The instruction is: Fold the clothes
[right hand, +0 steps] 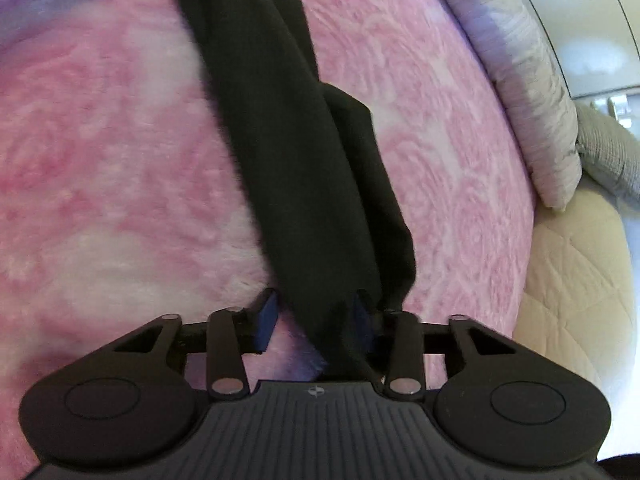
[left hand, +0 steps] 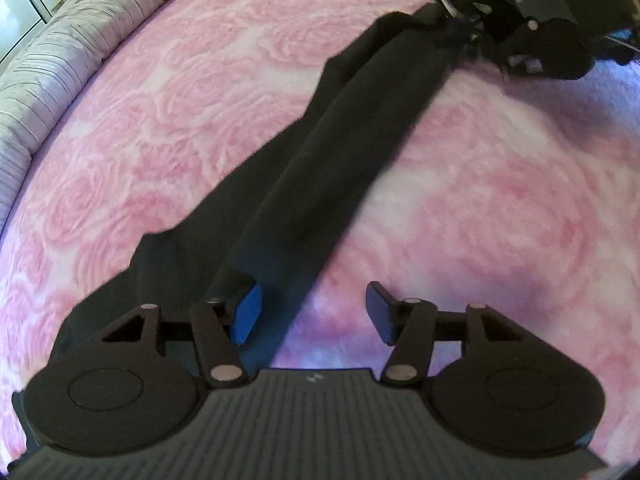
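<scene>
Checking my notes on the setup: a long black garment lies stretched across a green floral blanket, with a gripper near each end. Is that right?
Not quite: the floral blanket is pink, not green, as both wrist views show. The rest holds: the long black garment lies stretched across it, with the left gripper and the right gripper near its ends.

Pink rose-patterned blanket (left hand: 200, 92) over bed. Striped grey pillow (left hand: 52, 52) along edge. Cream quilt (right hand: 576, 280) beside; pale glossy floor (right hand: 592, 52).

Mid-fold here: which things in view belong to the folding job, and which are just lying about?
Job:
black garment, stretched long across the pink blanket
left tool
right tool

Lying about:
striped pillow at the blanket's edge
grey knitted cushion
cream quilt
</scene>
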Demonstrator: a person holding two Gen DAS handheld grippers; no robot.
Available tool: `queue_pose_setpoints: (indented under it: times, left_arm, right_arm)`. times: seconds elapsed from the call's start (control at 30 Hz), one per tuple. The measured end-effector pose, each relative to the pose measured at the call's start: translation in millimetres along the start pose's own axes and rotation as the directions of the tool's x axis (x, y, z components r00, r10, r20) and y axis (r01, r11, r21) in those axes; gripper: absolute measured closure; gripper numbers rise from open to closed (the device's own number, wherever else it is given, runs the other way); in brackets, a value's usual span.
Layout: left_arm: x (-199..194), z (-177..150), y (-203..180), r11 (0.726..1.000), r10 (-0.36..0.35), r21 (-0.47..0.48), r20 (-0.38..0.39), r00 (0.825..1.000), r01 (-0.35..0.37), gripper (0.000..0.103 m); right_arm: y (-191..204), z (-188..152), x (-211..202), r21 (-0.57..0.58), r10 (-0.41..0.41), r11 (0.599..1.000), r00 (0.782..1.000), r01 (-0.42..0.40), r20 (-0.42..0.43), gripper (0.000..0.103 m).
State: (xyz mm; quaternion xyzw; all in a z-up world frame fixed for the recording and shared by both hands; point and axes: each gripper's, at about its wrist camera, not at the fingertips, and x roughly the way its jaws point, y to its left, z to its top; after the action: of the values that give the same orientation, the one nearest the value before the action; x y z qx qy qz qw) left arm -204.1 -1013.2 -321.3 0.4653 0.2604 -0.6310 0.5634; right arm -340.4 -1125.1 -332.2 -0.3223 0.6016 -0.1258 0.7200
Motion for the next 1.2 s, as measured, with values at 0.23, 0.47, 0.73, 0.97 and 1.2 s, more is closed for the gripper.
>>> queue_pose_setpoints:
  times: [0.23,0.47,0.73,0.97,1.2]
  left_arm:
    - [-1,4,13,0.997,-0.072,-0.033,-0.002,0.997,0.072,0.052]
    - [-10,-4,-1,0.981,-0.194,-0.015,-0.043,0.980,0.194,0.052]
    - [-24,-3,-3,0.989,-0.131,-0.072,0.021,0.991,0.132,0.050]
    - [4,6,-6,0.966,-0.150,-0.213,-0.011,0.989,0.144,0.045]
    - [-9,-11,-19,0.941,-0.243,-0.254,-0.039,0.969,0.225,0.041]
  right_arm:
    - [-57,-3,-48,0.168,0.095,0.981,0.995,-0.097,0.019,0.103]
    - [-33,-14,-62,0.096,0.164,0.982,0.986,-0.162,-0.009,0.084]
    - [-56,13,-54,0.235,0.135,0.962,0.990,-0.140,0.038,0.081]
    - [-85,54,-5,0.145,0.227,0.963,0.974,-0.225,0.006,0.061]
    - [-86,87,48,0.279,0.386,0.884,0.922,-0.375,0.018,0.061]
